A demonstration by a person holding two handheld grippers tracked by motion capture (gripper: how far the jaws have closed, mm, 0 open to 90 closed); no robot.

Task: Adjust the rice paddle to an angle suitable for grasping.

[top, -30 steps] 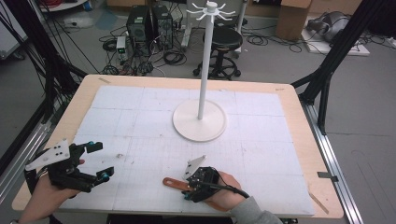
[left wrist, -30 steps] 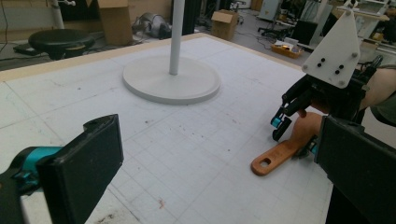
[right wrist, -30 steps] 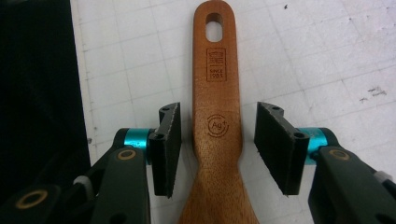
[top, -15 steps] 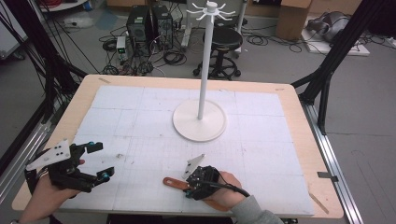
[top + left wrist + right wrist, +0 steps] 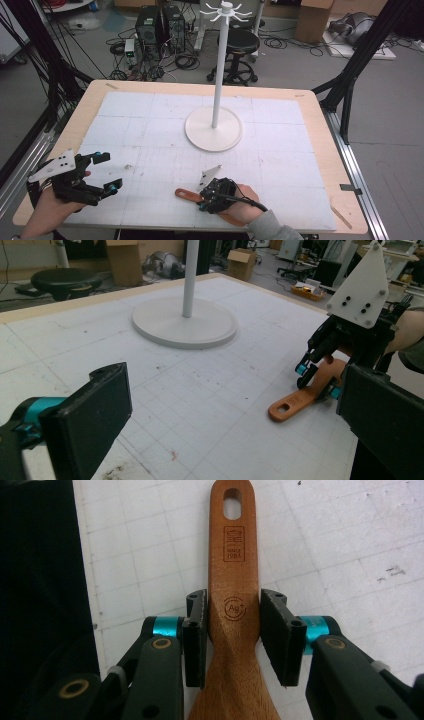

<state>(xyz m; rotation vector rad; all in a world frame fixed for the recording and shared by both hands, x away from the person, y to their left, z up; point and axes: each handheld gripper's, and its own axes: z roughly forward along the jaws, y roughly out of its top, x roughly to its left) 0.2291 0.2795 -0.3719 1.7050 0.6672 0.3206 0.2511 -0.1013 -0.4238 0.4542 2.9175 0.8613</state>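
on the near edge of a white gridded mat [image 5: 150, 130] covering a wooden table, a person holds a gripper in each hand. the right gripper [image 5: 234, 635] points straight down over a flat wooden utensil [image 5: 233, 580], orange-brown, lying on the mat near the person. the utensil has a narrow handle with an oval hanging hole at its far end and two stamped marks below it, and it widens toward the hidden working end. in the right gripper view its two black jaws stand on either side of the handle, just where it begins to widen. they have just been closing in and now sit against the wood or a hair off it; the left one looks touching, and whether the right one presses cannot be told for sure. the utensil lies flat, not lifted.

the left gripper [image 5: 107, 172] hovers at the near left of the table, well apart from the utensil, its jaws spread wide with nothing between them. from its own view, the right gripper [image 5: 320, 377] shows crouched over the utensil [image 5: 300, 400].

farther back, at the middle of the mat, stands a white rack [image 5: 215, 90]: a round base, a tall thin pole, and a ring of hooks at the top.

the step in hand looks like grasping the handle. the next move probably calls for finishing the squeeze until the hold is firm, then lifting straight up, keeping the holed end free, likely for a hook on the rack.
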